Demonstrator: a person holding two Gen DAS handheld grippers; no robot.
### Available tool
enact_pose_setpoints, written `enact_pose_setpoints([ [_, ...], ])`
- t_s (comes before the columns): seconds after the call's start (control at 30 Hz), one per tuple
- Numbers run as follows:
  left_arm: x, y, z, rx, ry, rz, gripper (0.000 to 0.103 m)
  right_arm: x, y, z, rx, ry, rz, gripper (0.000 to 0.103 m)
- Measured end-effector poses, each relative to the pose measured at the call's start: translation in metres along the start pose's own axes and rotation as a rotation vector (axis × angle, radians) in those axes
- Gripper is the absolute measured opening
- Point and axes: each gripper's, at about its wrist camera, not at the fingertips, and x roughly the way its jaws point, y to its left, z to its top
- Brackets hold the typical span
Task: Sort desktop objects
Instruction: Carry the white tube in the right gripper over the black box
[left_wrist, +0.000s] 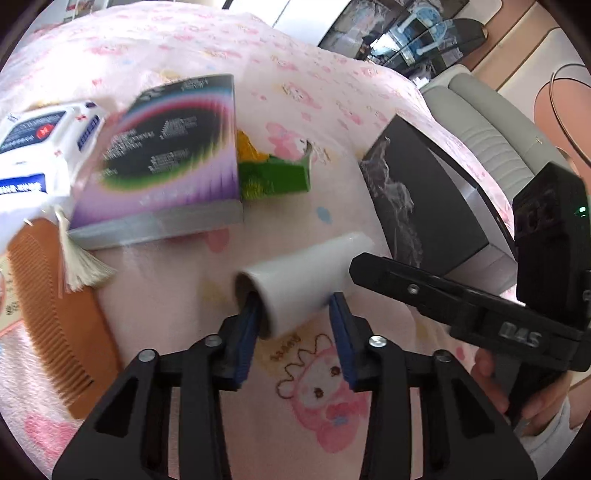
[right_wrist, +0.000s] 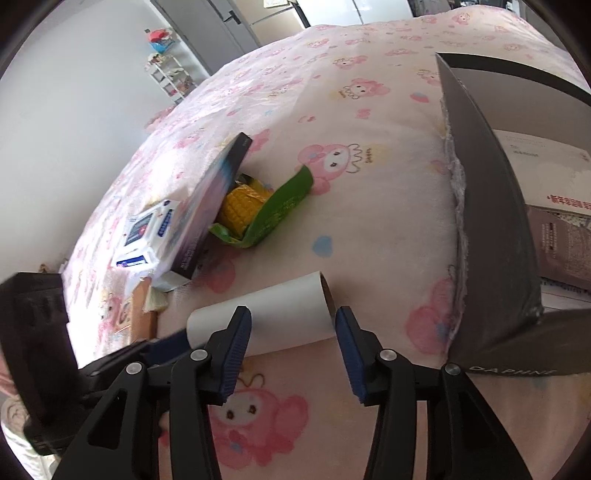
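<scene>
Left wrist view. The left gripper (left_wrist: 295, 325), black with blue ribbed pads, has its jaws spread around the near end of a white paper roll with a brown cardboard core (left_wrist: 295, 284); the left pad (left_wrist: 248, 332) sits at the mouth of the core, the right pad is just beside the roll's outer wall. Whether either pad presses the roll cannot be told. The roll lies on its side on a pink fleece blanket printed with cartoon characters (left_wrist: 325, 387). The right gripper (left_wrist: 364, 267) enters from the right, its black finger tip against the far end of the roll; raised lettering on its body reads "DAS". A hand (left_wrist: 517, 391) grips its handle.

Beyond the roll: a purple-and-black flat box with rainbow arcs (left_wrist: 170, 155), its print blurred; a white-and-blue wipes pack (left_wrist: 40, 147) to its left, text unreadable; a green-wrapped yellow corn cob (left_wrist: 269, 170) behind the box. An orange wooden comb (left_wrist: 59, 321) with a cream tassel (left_wrist: 79, 258) lies at left. An open dark grey cardboard box (left_wrist: 424, 195) stands at right.

Right wrist view. The right gripper (right_wrist: 293, 347) has its jaws spread, pads on either side of the roll (right_wrist: 273, 314) near its end, the left pad overlapping it. The left gripper (right_wrist: 173, 341) reaches in from the left edge to the roll's other end. The grey box (right_wrist: 491, 221) carries "DAPHNE" on its lower flap; printed sheets lie inside, red characters too small to read. The purple box (right_wrist: 210, 210) leans over the corn (right_wrist: 243, 206), wipes pack (right_wrist: 144, 236) beside it.
</scene>
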Motion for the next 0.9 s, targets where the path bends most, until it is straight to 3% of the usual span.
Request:
enact_pose_setpoints([
  [0.3,-0.016,-0.017,-0.018,0.019,0.027,-0.083,0.044,-0.058,0.016,-0.043,-0.038,-0.004,-0.002,0.044],
  [0.53,-0.005,-0.039,-0.062,-0.015,0.163,-0.157,0.044,-0.092,-0.002,-0.098,0.048,0.033,0.0,0.044],
  [0.67,-0.009,-0.051,-0.079,0.011,0.145,-0.117,0.044,-0.099,-0.017,-0.111,0.088,0.03,-0.007,0.043],
  [0.9,-0.014,-0.045,-0.078,-0.008,0.14,-0.085,0.044,-0.087,-0.021,-0.114,0.11,0.055,-0.019,0.043],
])
